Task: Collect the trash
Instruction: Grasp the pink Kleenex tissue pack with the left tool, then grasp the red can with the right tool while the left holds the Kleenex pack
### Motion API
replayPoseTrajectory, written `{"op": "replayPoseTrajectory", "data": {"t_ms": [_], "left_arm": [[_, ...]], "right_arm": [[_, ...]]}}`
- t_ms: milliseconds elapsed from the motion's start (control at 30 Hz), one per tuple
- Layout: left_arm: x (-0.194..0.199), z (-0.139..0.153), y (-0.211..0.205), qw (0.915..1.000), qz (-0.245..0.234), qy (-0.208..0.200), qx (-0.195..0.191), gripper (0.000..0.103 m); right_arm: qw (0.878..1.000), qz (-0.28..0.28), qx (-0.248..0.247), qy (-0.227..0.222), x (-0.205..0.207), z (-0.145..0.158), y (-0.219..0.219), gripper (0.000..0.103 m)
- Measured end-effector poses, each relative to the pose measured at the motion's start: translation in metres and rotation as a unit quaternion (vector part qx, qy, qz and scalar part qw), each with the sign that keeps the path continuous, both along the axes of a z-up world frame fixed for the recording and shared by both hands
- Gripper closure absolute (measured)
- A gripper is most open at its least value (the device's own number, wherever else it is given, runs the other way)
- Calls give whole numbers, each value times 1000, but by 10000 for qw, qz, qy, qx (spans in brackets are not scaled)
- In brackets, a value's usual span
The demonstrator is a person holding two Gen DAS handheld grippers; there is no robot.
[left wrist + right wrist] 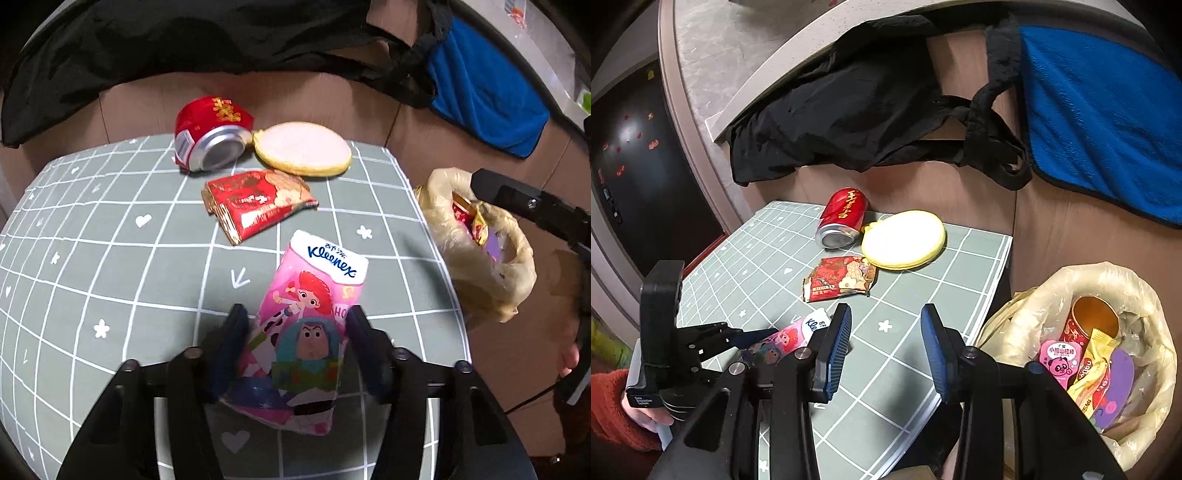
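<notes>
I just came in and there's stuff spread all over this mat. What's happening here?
A person is clearing trash with a handheld claw in each hand. The left claw straddles a pink Kleenex tissue pack on the checked mat; whether it grips yet is unclear. The right claw hangs open and empty beside the trash bag, which already holds wrappers. A crushed red can, a red snack wrapper and a round yellow-rimmed pad remain on the mat.

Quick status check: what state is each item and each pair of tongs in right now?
Left tongs: astride the tissue pack, grip unclear.
Tissue pack: crumpled, on the mat.
Right tongs: open, empty.
Can: dented, on its side.
Snack wrapper: torn open, flat.
Yellow pad: lying flat.
Trash bag: open, partly filled.
</notes>
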State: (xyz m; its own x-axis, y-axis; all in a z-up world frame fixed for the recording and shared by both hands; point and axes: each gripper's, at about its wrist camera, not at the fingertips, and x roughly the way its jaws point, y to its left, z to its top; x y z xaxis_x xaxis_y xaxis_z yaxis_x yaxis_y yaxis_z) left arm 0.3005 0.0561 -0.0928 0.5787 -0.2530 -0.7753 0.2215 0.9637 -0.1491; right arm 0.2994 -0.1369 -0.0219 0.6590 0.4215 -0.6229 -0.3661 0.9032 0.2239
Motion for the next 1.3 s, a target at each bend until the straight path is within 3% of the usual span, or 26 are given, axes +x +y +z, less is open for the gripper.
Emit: {"op": "replayPoseTrajectory", "data": {"t_ms": [200, 333, 467, 667, 1000, 1167, 1300], "left_arm": [[-4, 26, 45, 9973, 535, -332, -381, 60], [-7, 49, 92, 9899, 1156, -708, -428, 60], [-7, 65, 144, 9805, 1636, -926, -577, 60], [-5, 68, 210, 9706, 2105, -983, -637, 60], [6, 44, 267, 9611, 2494, -793, -881, 60], [5, 35, 276, 9598, 2522, -720, -997, 60], [5, 28, 281, 9588, 2541, -658, -1087, 60]], "right_arm": [[9999, 136, 68, 58, 12, 6, 17, 66], [9993, 369, 2, -27, 36, 18, 52, 66], [9991, 412, -101, 66, 82, 16, 92, 65], [9984, 253, -335, 369, 157, -11, 131, 65], [9909, 209, 674, 1146, 215, -48, 136, 61], [9951, 861, 171, 461, 177, -21, 190, 61], [9914, 1045, -615, 487, 166, -28, 238, 61]]}}
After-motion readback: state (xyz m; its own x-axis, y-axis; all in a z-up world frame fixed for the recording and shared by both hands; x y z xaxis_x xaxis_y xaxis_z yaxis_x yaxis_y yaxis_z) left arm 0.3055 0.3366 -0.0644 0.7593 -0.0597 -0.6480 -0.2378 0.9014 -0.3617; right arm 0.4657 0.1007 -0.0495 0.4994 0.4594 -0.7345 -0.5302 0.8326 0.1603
